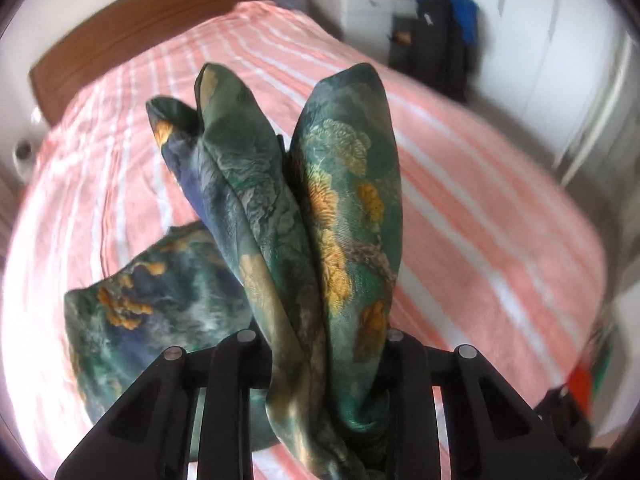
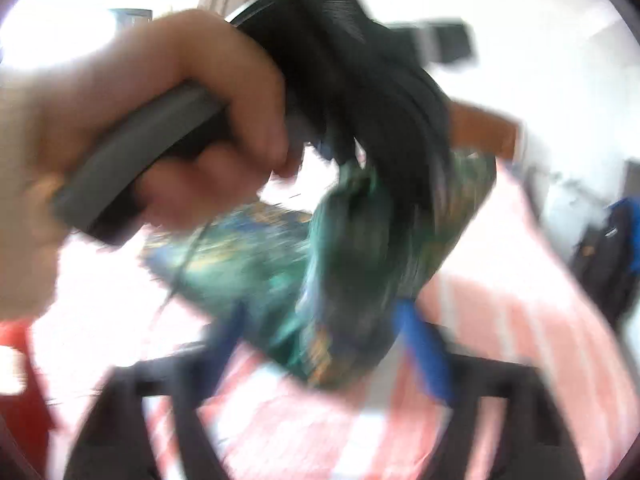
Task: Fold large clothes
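Left wrist: left gripper [image 1: 286,152] fingers clamp green cloth [image 1: 340,208] over bed [image 1: 480,208]

The large silky garment [image 1: 344,216] is deep green, printed with yellow-orange blossoms, pale grey-green swirls and patches of dark blue. Beneath it, the soft bedspread [image 1: 480,208] is salmon pink crossed by white stripes, and the wooden headboard [image 1: 120,36] at the bed's far edge is warm brown. The left gripper [image 1: 320,360] is matt black with small silver pin heads. In the blurred right wrist view, the right gripper [image 2: 320,344] shows dark arms and bright blue fingers [image 2: 424,352].
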A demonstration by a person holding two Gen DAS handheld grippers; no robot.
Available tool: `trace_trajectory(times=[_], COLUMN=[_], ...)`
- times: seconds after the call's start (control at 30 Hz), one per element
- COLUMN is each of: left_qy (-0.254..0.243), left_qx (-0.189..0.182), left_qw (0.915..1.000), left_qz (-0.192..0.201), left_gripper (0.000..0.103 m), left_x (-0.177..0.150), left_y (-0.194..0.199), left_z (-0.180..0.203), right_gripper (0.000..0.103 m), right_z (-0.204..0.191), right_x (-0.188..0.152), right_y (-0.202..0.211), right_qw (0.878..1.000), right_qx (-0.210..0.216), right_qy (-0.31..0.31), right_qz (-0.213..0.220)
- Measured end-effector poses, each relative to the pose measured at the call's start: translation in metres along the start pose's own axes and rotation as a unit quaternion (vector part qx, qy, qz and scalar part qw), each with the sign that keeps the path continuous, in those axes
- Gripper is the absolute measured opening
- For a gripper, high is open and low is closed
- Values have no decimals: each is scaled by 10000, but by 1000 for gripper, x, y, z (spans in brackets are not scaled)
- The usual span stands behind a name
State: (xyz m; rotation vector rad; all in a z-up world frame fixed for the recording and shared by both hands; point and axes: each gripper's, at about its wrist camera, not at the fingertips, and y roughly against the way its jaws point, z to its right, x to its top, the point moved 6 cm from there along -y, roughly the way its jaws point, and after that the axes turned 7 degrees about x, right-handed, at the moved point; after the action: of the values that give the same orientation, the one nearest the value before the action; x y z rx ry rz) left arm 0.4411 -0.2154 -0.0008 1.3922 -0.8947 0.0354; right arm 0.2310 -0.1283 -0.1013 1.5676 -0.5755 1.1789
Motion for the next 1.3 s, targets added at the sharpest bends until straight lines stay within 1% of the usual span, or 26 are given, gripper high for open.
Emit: trace_trajectory(times=[0.07,0.1,0.17,0.2,0.23,0.3,0.37,0.43,0.5,0.53,0.6,0.67,0.73,0.8,0.83,0.9,0.93,0.97,1.03,1.07,1.13,1.17,1.2,1.23,1.27,1.3], left_qy=[371,568,990,1279,1540,2124,2594,3009,3387,3515,3636,3681,3747,3885,3934,3937,3899,3819,3628,3515,3332,3277,3260,3257,3270,3307], left_qx=[-155,-222,-305,-363,-409,-403,-228,-76,-111,-168,-298,-395,-472,-595,-648,-663,-578,-432,-124,77,530,756,921,1034,1043,1057], left_qw=[9991,9979,9943,9908,9870,9762,9655,9535,9406,9358,9310,9289,9259,9193,9167,9161,9181,9221,9305,9348,9398,9401,9395,9389,9385,9370], left_qz=[147,216,255,245,230,165,70,-122,-227,-216,-117,4,93,190,261,378,418,448,488,513,551,549,510,415,372,396], left_gripper=[26,26,26,26,26,26,26,26,27,27,28,30,38,57,61,73,75,78,80,83,90,94,95,95,95,95], left_x=[0,-5,-20,-32,-46,-82,-120,-157,-191,-203,-214,-220,-223,-228,-233,-239,-240,-241,-244,-242,-244,-246,-251,-255,-256,-260], left_y=[16,22,28,29,30,22,10,-9,-30,-38,-46,-47,-46,-40,-33,-18,-13,-7,3,5,9,9,12,10,9,10], left_z=[-44,-68,-115,-141,-160,-205,-242,-268,-286,-289,-288,-285,-290,-293,-299,-307,-311,-312,-311,-305,-305,-307,-309,-309,-313,-314], right_gripper=[91,91,91,91,91,91,91,91,91,91,91,91,91,91,91,91,91,91,91,91,91,91,91,91,94,97], right_z=[-9,-13,-15,-14,-14,-14,-9,-4,-4,-7,-13,-14,-15,-15,-12,2,14,20,31,28,19,5,-7,-22,-32,-38], right_x=[-8,-18,-36,-43,-54,-76,-92,-95,-96,-98,-96,-91,-84,-69,-58,-31,-14,-2,34,48,67,69,64,52,42,40], right_y=[21,30,38,39,40,39,31,24,15,11,-1,-10,-18,-33,-37,-52,-63,-71,-102,-119,-147,-173,-195,-221,-238,-244], right_qw=[9994,9990,9984,9979,9972,9947,9906,9878,9860,9853,9828,9790,9747,9703,9687,9656,9645,9641,9666,9686,9716,9719,9689,9593,9543,9567], right_qx=[294,383,439,475,504,529,579,635,667,696,765,856,1002,1148,1177,1131,1055,993,899,864,889,980,1040,1173,1121,902], right_qy=[-159,-214,-334,-415,-503,-747,-1020,-1156,-1198,-1197,-1250,-1384,-1511,-1680,-1787,-2051,-2179,-2245,-2202,-2125,-1982,-1772,-1595,-1429,-1273,-1037], right_qz=[72,32,-89,-157,-234,-465,-705,-825,-950,-997,-1126,-1224,-1310,-1306,-1258,-1128,-1060,-1017,-954,-957,-943,-1202,-1583,-2133,-2462,-2566])
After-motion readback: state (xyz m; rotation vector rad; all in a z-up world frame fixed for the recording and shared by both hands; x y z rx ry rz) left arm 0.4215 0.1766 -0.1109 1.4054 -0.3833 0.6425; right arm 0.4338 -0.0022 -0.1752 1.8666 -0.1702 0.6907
